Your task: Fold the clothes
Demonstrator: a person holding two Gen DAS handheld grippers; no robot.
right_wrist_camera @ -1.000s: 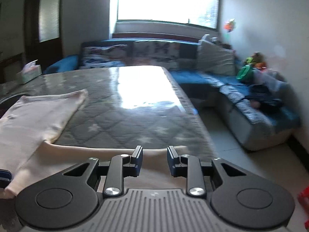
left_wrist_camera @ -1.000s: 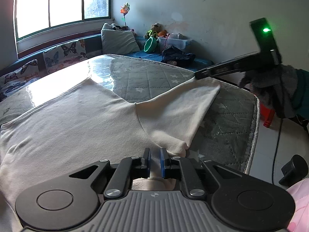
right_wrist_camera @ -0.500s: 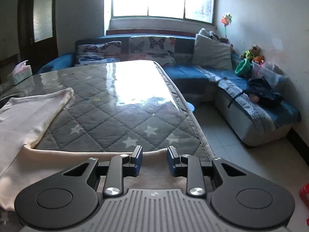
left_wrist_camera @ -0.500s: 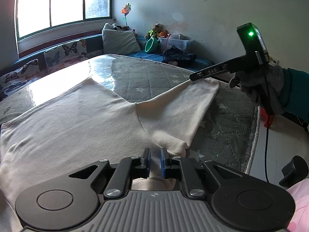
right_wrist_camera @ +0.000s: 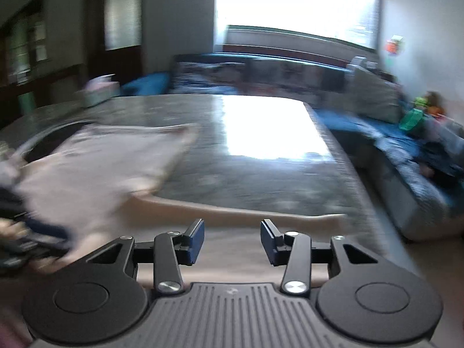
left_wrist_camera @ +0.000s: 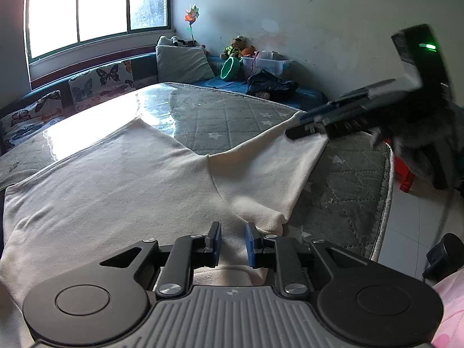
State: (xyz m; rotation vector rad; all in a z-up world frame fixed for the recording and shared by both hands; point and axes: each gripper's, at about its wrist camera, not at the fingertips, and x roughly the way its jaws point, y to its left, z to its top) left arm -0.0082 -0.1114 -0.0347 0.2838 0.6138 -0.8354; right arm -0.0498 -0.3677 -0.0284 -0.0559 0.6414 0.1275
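Observation:
A cream shirt (left_wrist_camera: 130,185) lies spread on the grey quilted mattress (left_wrist_camera: 232,121), one sleeve (left_wrist_camera: 269,168) reaching right. My left gripper (left_wrist_camera: 233,240) sits low over the shirt's near edge. Its jaws are opening, and cloth shows flat in the small gap without being pinched. My right gripper (left_wrist_camera: 301,126), held by a hand in a dark glove, hovers at the sleeve's far end. In the blurred right wrist view that gripper (right_wrist_camera: 232,239) is opening wide above the sleeve's hem (right_wrist_camera: 232,220), gripping nothing. The shirt's body (right_wrist_camera: 95,171) lies to its left.
The mattress edge (left_wrist_camera: 385,203) drops to a tiled floor with a red stool (left_wrist_camera: 406,174) on the right. Behind stand a blue sofa with butterfly cushions (left_wrist_camera: 98,81), a pillow (left_wrist_camera: 182,63), a green bowl (left_wrist_camera: 230,68), a plastic box (left_wrist_camera: 269,62) and dark clothes (left_wrist_camera: 269,85).
Both grippers' jaws have parted, the right one widely, the left one a little. The right gripper has swung, blurring its view, and sits lower over the sleeve end.

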